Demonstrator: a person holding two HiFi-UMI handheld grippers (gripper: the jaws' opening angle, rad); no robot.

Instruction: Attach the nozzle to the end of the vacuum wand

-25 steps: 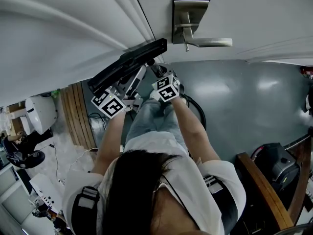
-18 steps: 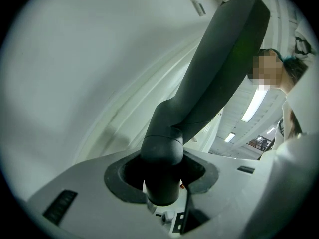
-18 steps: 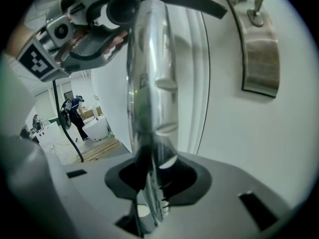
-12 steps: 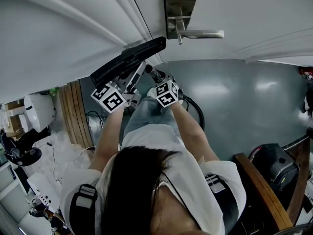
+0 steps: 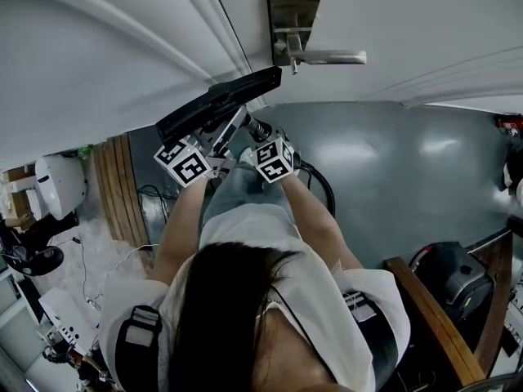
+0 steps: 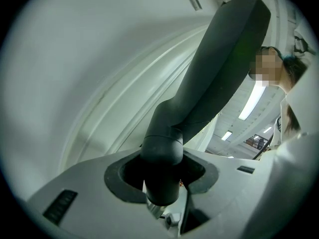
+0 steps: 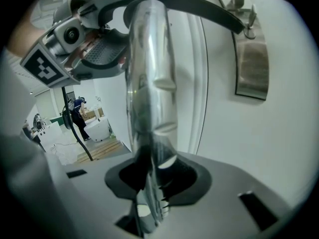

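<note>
Nozzle (image 6: 214, 78) in left gripper (image 6: 162, 195); chrome wand (image 7: 149, 98) in right gripper (image 7: 149, 200)

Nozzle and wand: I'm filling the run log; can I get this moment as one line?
left gripper: shut on nozzle neck | right gripper: shut on wand | wand end at nozzle, join unclear

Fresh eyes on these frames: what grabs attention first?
The long black nozzle stands out, held up against the pale door, down and left of the metal lever handle in the head view. The left gripper is clamped on its neck. The right gripper is clamped on the shiny wand, which runs up toward it.
</note>
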